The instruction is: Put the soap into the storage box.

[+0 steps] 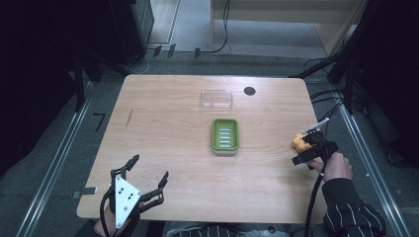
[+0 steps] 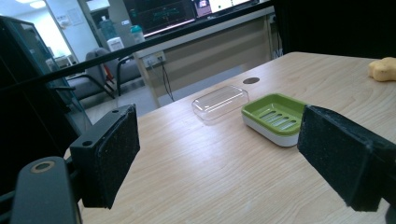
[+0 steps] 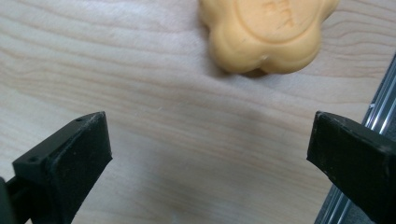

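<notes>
I am reaching my right gripper [image 3: 208, 158], jaws spread wide, toward the orange soap [image 3: 266, 32] lying at the table's right edge [image 1: 301, 207]. Next I must straddle and clamp it, likely bound for the green dish [image 1: 225, 135]. My left gripper [image 2: 219, 158] waits, jaws apart and empty.

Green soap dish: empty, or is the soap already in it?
Empty. The green soap dish shows only its slotted tray; the orange soap lies on the table, ahead of the open right gripper.

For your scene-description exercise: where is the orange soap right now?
In the high view, the orange soap lies near the table's right edge, right of the green soap dish, just ahead of the open right gripper.
</notes>
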Available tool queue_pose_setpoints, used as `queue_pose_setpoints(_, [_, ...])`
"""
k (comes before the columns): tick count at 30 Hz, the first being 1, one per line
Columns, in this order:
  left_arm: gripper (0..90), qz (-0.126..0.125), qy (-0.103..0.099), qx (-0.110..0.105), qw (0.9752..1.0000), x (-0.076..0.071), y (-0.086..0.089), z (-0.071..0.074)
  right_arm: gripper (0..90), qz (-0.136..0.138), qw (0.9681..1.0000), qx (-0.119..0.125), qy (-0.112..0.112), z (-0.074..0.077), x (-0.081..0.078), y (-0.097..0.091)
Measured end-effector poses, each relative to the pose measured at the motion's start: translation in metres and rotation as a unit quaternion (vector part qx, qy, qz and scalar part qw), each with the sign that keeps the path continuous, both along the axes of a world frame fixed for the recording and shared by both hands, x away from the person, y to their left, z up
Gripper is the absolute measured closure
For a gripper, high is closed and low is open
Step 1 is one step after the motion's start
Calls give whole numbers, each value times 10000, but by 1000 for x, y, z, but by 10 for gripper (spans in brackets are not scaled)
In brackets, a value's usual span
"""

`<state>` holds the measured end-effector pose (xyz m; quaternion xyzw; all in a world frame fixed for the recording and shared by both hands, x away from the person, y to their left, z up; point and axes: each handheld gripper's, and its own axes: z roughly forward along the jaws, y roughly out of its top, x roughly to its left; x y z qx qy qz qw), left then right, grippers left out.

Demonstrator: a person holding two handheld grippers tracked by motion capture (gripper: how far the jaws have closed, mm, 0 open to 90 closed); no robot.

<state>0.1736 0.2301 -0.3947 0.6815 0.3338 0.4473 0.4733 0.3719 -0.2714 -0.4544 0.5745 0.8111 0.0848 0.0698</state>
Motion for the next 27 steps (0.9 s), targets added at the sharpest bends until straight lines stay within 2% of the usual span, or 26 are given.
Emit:
queue_pose_setpoints(20, [130, -12, 3, 27, 10000, 0, 0, 0, 0, -164, 9998, 118, 60, -6, 31, -8])
queue_pose_setpoints(24, [130, -5, 5, 24, 10000, 0, 0, 0, 51, -159, 9998, 104, 85, -9, 36, -9])
queue_pose_setpoints(27, [130, -4, 0, 24, 10000, 0, 0, 0, 132, -181, 9998, 41, 112, -12, 40, -8])
